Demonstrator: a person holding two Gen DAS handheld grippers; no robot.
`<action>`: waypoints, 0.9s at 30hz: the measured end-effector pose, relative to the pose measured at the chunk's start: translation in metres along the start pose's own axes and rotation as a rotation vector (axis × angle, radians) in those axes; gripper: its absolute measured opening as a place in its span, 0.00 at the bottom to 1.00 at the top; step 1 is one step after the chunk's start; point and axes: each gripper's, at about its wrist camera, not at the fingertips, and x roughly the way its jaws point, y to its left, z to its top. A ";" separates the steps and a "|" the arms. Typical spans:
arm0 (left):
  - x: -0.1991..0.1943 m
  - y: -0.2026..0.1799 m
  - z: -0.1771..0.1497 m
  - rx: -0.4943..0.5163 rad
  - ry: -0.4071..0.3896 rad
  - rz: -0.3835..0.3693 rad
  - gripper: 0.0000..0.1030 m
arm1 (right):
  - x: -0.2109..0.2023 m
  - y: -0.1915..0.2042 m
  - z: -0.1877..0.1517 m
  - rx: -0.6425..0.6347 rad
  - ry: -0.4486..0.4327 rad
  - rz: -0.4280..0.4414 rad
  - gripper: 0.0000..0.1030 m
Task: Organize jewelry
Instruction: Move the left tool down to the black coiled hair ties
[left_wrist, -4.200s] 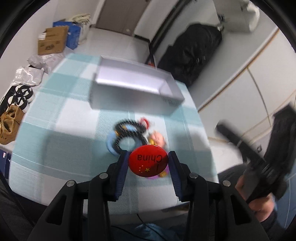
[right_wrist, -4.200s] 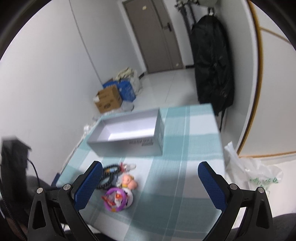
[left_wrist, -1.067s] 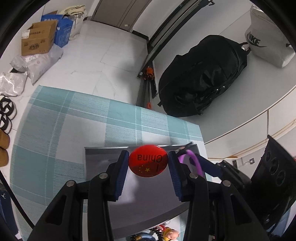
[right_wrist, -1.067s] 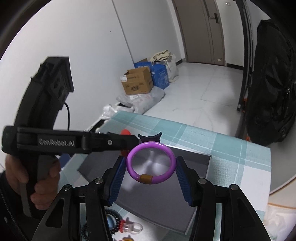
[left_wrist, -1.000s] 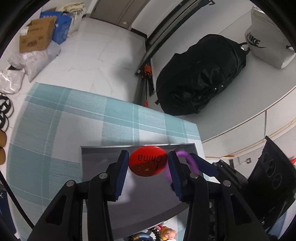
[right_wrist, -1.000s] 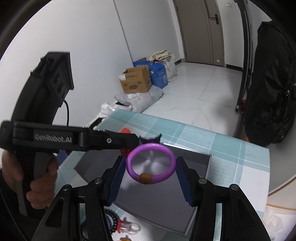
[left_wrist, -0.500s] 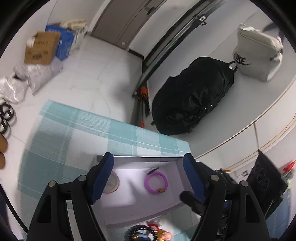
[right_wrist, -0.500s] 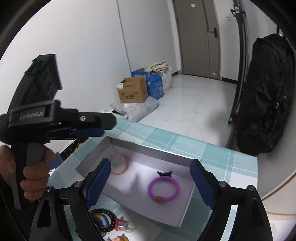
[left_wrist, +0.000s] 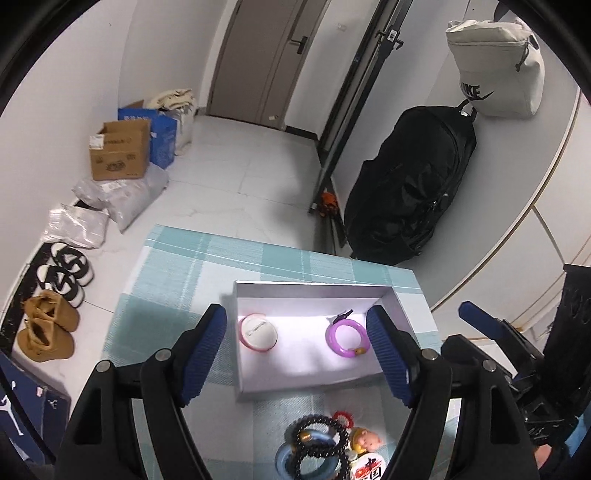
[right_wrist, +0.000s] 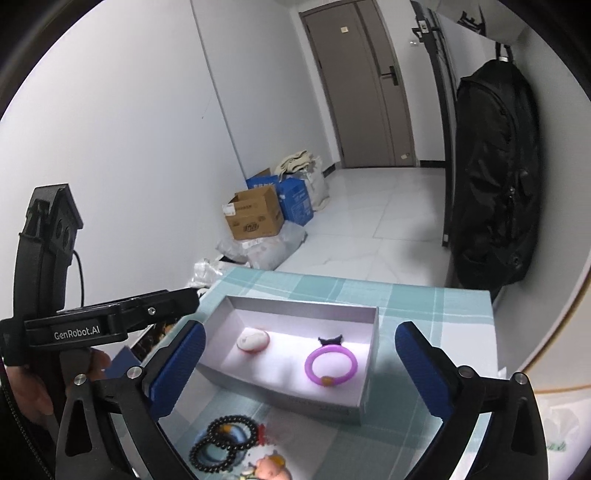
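Observation:
A grey open box (left_wrist: 406, 306) (right_wrist: 288, 393) stands on the checked tablecloth. Inside it lie a round badge, pale side up (left_wrist: 257, 329) (right_wrist: 252, 340), and a purple bangle (left_wrist: 347, 337) (right_wrist: 331, 364) with a small black clip behind it. My left gripper (left_wrist: 295, 354) is open and empty above the box's near side. My right gripper (right_wrist: 301, 369) is open and empty, also above the box. A pile of loose jewelry lies in front of the box: black bead bracelets (left_wrist: 317, 450) (right_wrist: 221, 439), a blue ring, a small doll charm (left_wrist: 364, 441) (right_wrist: 269, 466).
The table (left_wrist: 177, 266) ends close behind the box. On the floor beyond are cardboard boxes (left_wrist: 118, 155), bags and shoes (left_wrist: 62, 273). A black backpack (left_wrist: 406, 192) hangs on the right wall. The left hand-held gripper body (right_wrist: 48, 295) shows at the left of the right wrist view.
Both grippers opened and let go: the red badge and the purple bangle dropped into the box. Both grippers have since pulled back and up from the box.

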 end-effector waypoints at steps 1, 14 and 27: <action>-0.002 0.000 -0.002 0.003 -0.002 0.006 0.72 | -0.003 0.001 -0.001 0.002 -0.003 -0.002 1.00; -0.014 -0.003 -0.056 0.042 0.064 0.090 0.76 | -0.029 0.007 -0.031 0.088 -0.011 0.014 1.00; 0.010 -0.017 -0.082 0.101 0.237 0.007 0.76 | -0.027 0.016 -0.061 0.020 0.089 -0.054 1.00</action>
